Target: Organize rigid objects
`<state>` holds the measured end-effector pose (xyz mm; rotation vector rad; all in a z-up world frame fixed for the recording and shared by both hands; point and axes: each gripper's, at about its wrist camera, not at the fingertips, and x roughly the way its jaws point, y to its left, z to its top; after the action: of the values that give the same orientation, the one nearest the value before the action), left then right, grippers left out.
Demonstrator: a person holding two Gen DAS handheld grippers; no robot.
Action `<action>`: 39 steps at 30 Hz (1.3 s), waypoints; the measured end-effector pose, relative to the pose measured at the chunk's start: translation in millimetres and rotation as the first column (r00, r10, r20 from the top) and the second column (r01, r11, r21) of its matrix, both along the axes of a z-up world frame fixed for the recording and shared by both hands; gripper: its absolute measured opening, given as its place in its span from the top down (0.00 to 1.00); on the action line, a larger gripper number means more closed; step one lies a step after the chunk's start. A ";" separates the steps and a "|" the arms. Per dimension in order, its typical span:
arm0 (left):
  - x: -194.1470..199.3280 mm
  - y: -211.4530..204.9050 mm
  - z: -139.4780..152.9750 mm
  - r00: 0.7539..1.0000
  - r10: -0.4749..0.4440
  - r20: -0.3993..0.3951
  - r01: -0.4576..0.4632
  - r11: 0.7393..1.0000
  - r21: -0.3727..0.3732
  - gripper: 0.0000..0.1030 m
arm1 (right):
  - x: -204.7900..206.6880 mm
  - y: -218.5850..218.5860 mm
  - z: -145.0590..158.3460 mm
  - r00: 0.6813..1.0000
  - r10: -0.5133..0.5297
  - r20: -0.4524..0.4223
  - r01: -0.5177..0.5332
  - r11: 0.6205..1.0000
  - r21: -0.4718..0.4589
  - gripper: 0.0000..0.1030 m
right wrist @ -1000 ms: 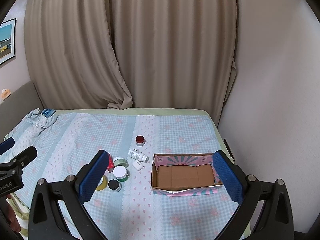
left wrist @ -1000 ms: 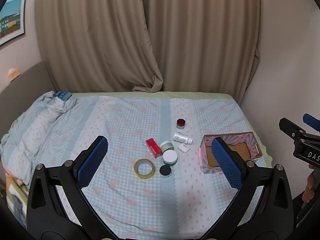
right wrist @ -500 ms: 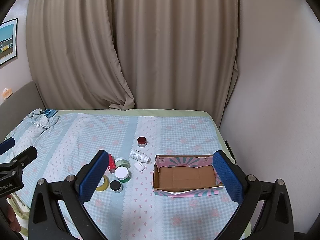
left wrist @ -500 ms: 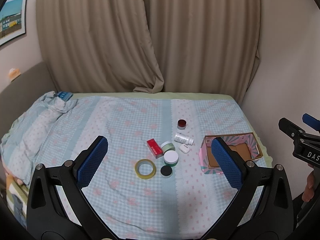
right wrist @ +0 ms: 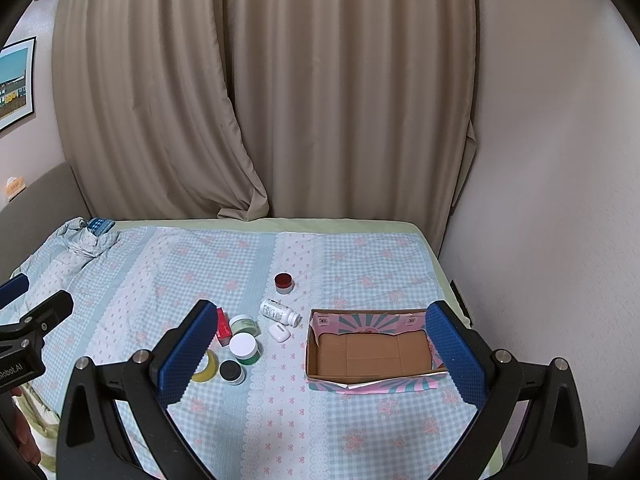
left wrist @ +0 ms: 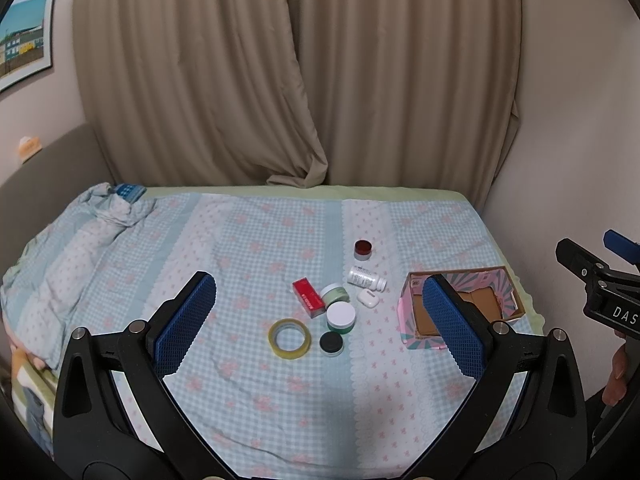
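Small items lie clustered on the bed: a yellow tape roll point(left wrist: 289, 338), a black-lidded jar point(left wrist: 331, 343), a white-lidded green jar point(left wrist: 341, 317), a pale green jar point(left wrist: 335, 294), a red box point(left wrist: 307, 297), a white earbud case point(left wrist: 367, 298), a white bottle on its side point(left wrist: 366, 278) and a red-lidded jar point(left wrist: 363, 249). An empty pink patterned cardboard box point(right wrist: 374, 350) sits to their right. My left gripper point(left wrist: 320, 326) and right gripper point(right wrist: 320, 348) are both open, empty and held above the near bed edge.
A blue checked bedspread point(left wrist: 256, 248) covers the bed, bunched up at the far left point(left wrist: 108, 208). Beige curtains point(left wrist: 304, 80) hang behind. A wall point(right wrist: 540, 200) runs close along the bed's right side.
Both views have shifted very slightly; the items sit a touch lower in frame. Nothing was grasped or moved.
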<state>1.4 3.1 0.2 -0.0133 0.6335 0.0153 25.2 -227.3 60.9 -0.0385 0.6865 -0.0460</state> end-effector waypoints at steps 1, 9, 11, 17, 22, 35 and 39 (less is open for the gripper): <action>-0.1 0.3 0.1 1.000 0.000 0.000 0.000 1.000 0.000 0.01 | 0.1 0.2 -0.3 1.000 0.001 -0.001 -0.001 1.000 0.000 0.00; 2.0 -1.0 3.6 1.000 0.003 0.003 -0.003 1.000 0.002 0.01 | -0.3 0.3 -0.1 1.000 0.001 0.002 -0.001 1.000 -0.001 0.00; 2.8 -1.4 4.1 1.000 0.004 0.004 -0.004 1.000 0.004 0.01 | -0.1 -0.5 -0.5 1.000 0.002 0.004 -0.002 1.000 0.000 0.00; 3.4 -1.4 4.9 1.000 0.004 0.005 -0.004 1.000 0.004 0.01 | 0.5 -3.5 0.2 1.000 0.003 0.005 -0.003 1.000 0.005 0.00; 3.3 -2.0 5.3 1.000 0.004 0.006 -0.004 1.000 0.004 0.01 | 0.5 -2.8 0.3 1.000 0.002 0.004 -0.002 1.000 0.006 0.00; 6.4 2.7 0.3 0.998 0.059 -0.030 -0.059 0.998 0.020 0.00 | 8.5 -5.9 -0.6 0.999 0.048 -0.020 -0.048 0.999 0.026 0.00; 11.2 22.8 -25.6 0.993 0.084 -0.079 -0.081 0.996 0.029 0.00 | 19.5 3.1 -15.1 0.995 0.099 -0.019 -0.098 0.994 0.039 0.00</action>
<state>12.6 25.9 -25.4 -0.0138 0.7128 0.1045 44.8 -224.2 45.8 -0.0364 0.7051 0.0626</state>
